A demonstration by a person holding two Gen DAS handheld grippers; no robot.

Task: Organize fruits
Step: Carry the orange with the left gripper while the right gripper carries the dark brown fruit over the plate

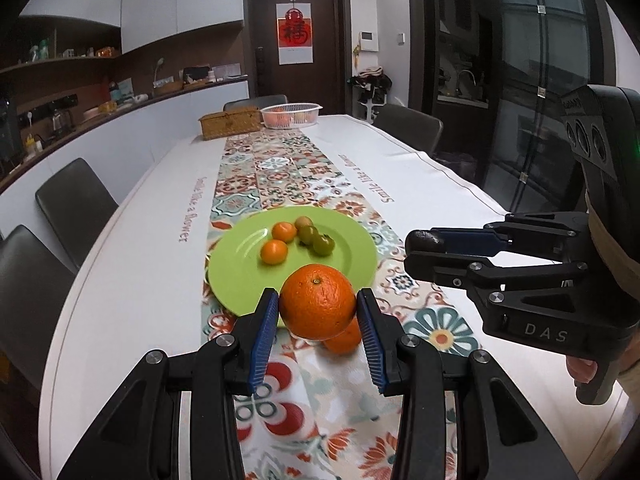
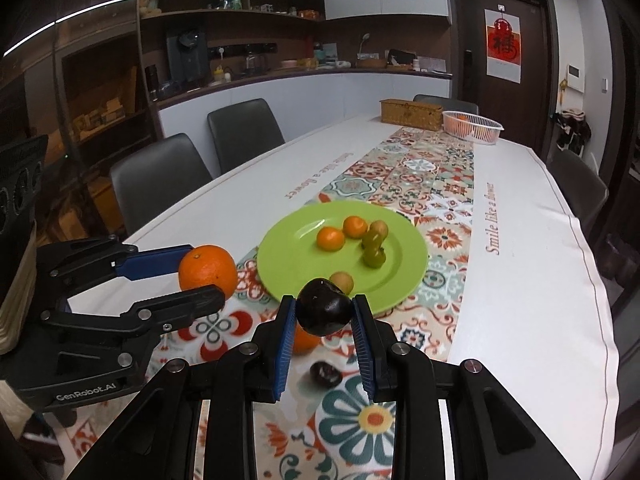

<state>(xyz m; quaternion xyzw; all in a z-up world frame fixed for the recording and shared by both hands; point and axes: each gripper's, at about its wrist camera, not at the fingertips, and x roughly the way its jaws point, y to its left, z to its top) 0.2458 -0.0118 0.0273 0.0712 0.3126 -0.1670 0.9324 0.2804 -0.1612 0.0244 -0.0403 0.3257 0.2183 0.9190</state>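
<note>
My left gripper [image 1: 318, 300] is shut on a large orange [image 1: 316, 304], lifted above the patterned runner just in front of the green plate [image 1: 240, 276]. Under it a second orange [image 1: 345, 339] lies on the cloth. The plate holds two small oranges [image 1: 274, 251], two green fruits [image 1: 323, 244] and a tan one. My right gripper [image 2: 324, 306] is shut on a dark fruit [image 2: 323, 314], raised near the plate's [image 2: 288, 264] front rim. On the runner below lies another dark fruit [image 2: 326, 373]. The left gripper [image 2: 202, 274] and its orange [image 2: 208, 270] show at the left.
A wicker box [image 1: 230, 122] and a white basket [image 1: 291, 114] with oranges stand at the table's far end. Grey chairs [image 1: 76, 208] line the left side, more stand on the right. A person's hand [image 1: 580, 368] holds the right gripper's handle.
</note>
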